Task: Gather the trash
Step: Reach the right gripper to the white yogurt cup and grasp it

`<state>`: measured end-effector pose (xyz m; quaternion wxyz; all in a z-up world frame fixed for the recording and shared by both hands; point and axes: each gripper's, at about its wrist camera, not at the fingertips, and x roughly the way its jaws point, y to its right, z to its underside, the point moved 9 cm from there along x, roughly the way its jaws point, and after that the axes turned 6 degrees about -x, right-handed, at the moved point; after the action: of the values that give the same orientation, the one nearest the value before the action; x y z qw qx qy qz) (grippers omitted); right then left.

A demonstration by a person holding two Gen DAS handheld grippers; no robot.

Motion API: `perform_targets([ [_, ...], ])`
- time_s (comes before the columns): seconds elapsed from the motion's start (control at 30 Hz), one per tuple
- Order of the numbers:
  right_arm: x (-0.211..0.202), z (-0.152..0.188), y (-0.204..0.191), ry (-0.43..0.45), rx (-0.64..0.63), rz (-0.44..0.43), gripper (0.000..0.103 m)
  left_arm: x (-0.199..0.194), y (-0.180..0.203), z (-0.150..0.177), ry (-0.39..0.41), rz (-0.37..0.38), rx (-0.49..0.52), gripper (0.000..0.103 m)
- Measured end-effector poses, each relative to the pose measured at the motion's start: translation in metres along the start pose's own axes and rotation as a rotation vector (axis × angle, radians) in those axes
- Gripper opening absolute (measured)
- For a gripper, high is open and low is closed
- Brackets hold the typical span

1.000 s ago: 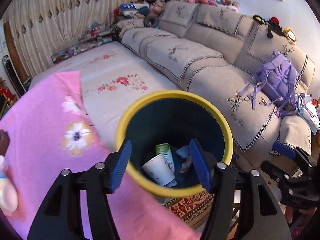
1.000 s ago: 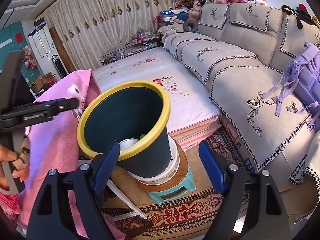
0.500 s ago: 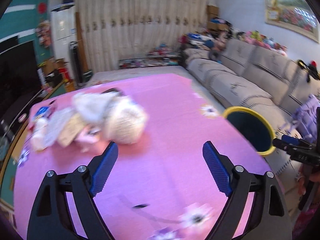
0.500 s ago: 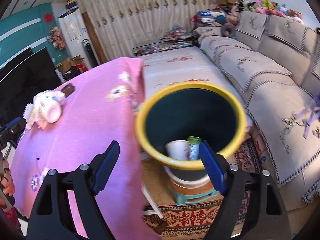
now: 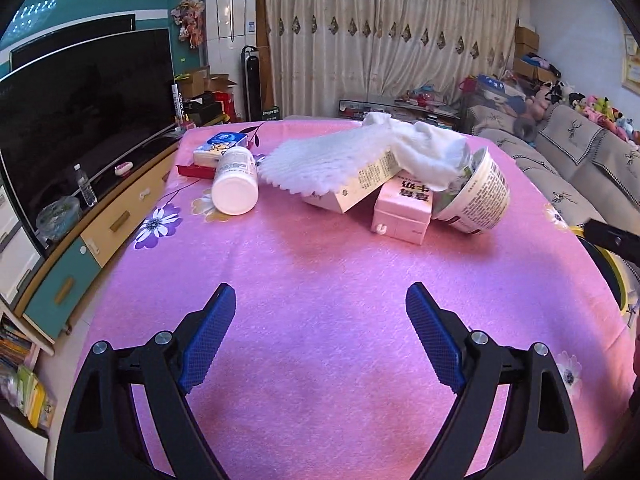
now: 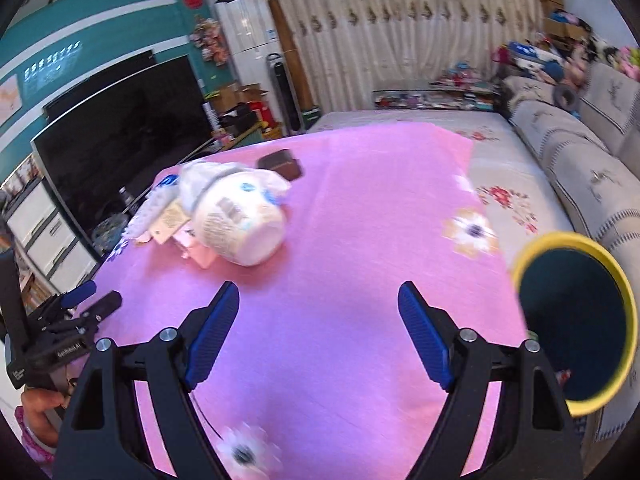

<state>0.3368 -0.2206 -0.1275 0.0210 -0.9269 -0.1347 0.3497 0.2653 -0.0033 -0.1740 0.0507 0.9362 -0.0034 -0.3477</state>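
Cup point(image 5: 476, 196) tipped over, white cloth point(image 5: 424, 156) draped into it.

Left wrist view looked down along its tongs point(image 5: 318, 332) over the pink-clothed counter point(image 5: 320, 280), facing the television wall, litter pile near ahead. Right wrist view, blurred, looked the same way from further right, bin point(image 6: 576, 320) at its right edge. Both shared the counter, paper bowl point(image 5: 476, 196) and curtains.
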Motion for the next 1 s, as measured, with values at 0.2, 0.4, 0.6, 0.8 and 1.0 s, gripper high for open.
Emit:
perform_targets([
  [0.2, 0.041, -0.021, -0.038, -0.032, -0.149, -0.039, 0.081, 0.005, 0.003, -0.003, -0.015, 0.048, -0.028, 0.086],
  [0.4, 0.08, -0.03, -0.047, -0.106, -0.229, -0.063, 0.082, 0.008, 0.002, -0.001, -0.026, 0.065, -0.048, 0.086],
  [0.6, 0.103, -0.039, -0.053, -0.141, -0.298, -0.129, 0.082, 0.01, 0.005, 0.002, -0.032, 0.066, -0.035, 0.086],
  [0.8, 0.116, -0.04, -0.061, -0.173, -0.339, -0.185, 0.082, 0.014, 0.005, 0.003, -0.042, 0.07, -0.039, 0.086],
  [1.0, 0.108, -0.032, -0.059, -0.184, -0.326, -0.163, 0.075, 0.016, 0.005, 0.005, -0.05, 0.071, -0.04, 0.086],
])
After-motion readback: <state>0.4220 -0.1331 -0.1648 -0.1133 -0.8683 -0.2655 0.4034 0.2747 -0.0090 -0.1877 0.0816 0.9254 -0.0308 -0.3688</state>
